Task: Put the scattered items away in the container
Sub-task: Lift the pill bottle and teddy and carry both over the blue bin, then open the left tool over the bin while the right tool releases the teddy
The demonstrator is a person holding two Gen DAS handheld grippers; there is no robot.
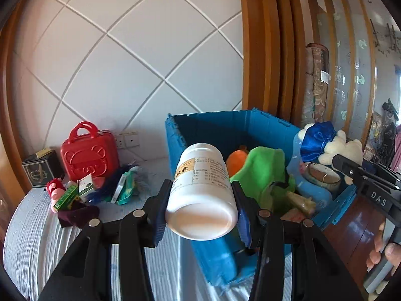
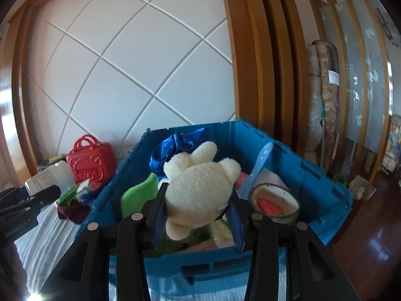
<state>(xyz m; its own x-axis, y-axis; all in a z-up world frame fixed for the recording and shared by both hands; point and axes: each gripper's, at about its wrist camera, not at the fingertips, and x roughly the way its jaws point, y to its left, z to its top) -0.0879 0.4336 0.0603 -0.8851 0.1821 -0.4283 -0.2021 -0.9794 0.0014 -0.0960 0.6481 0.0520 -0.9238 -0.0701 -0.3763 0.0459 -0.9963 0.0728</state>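
My left gripper (image 1: 200,200) is shut on a white pill bottle (image 1: 201,193) and holds it above the near left rim of the blue crate (image 1: 213,123). My right gripper (image 2: 198,215) is shut on a cream plush toy (image 2: 200,188) with a blue satin bow (image 2: 173,148), held over the blue crate (image 2: 313,175). The crate holds a green plush (image 1: 263,170), an orange toy (image 1: 235,160), a blue spoon (image 2: 260,163) and a round tin (image 2: 275,200). The right gripper with the plush (image 1: 335,148) also shows in the left wrist view.
On the striped bed cover (image 1: 37,225) to the left lie a red toy case (image 1: 87,155), a dark box (image 1: 40,170), small green boxes (image 1: 67,195), a pink figure (image 1: 56,188), a dark cloth (image 1: 77,215) and packets (image 1: 125,185). The crate's right side overhangs wooden floor (image 2: 376,238).
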